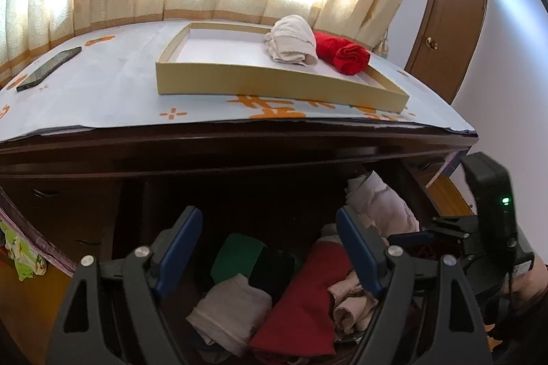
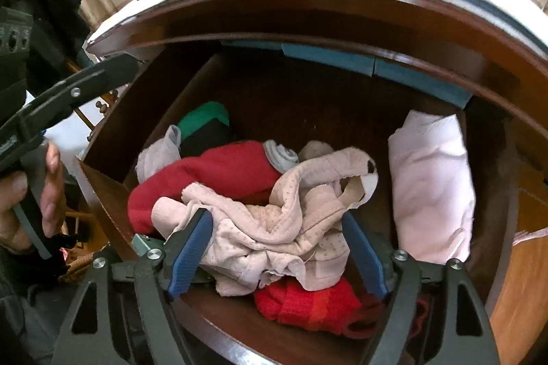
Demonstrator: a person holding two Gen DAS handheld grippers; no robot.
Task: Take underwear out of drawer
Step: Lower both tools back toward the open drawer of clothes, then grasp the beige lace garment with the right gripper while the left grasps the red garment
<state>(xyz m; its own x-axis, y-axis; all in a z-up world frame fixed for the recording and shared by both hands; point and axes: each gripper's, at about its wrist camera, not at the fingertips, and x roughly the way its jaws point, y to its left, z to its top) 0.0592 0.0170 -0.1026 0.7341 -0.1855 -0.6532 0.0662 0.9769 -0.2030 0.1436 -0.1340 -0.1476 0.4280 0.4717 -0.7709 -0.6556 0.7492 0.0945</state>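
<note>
Although two rolled garments already lie in the shallow cardboard tray [image 1: 274,80] at the upper middle of the left wrist view, most of the job looks undone. That tray sits on the desk [image 1: 113,97], whose top is covered with a pale printed sheet; a white roll [image 1: 291,39] and a red roll [image 1: 342,53] rest at its right end, touching each other. Below the desk edge, the open drawer [image 2: 113,193] fills the middle of the right wrist view and is far from cleared. A folded white cloth [image 2: 431,186] lies along its right side, a long red garment [image 2: 219,173] crosses the centre, and green [image 2: 202,116] and black pieces sit further back.

Lower centre, the pink dotted underwear [image 2: 274,221] lies crumpled on top of the pile, over a red knit piece [image 2: 308,303]. The right hand-held gripper [image 2: 277,248] is spread wide, its blue pads flanking that pink piece without clamping it. The left hand-held gripper [image 1: 270,248] hovers above the drawer, likewise spread and carrying nothing.

Judging by this, the pink piece is the next one to lift, with several more left.
</note>
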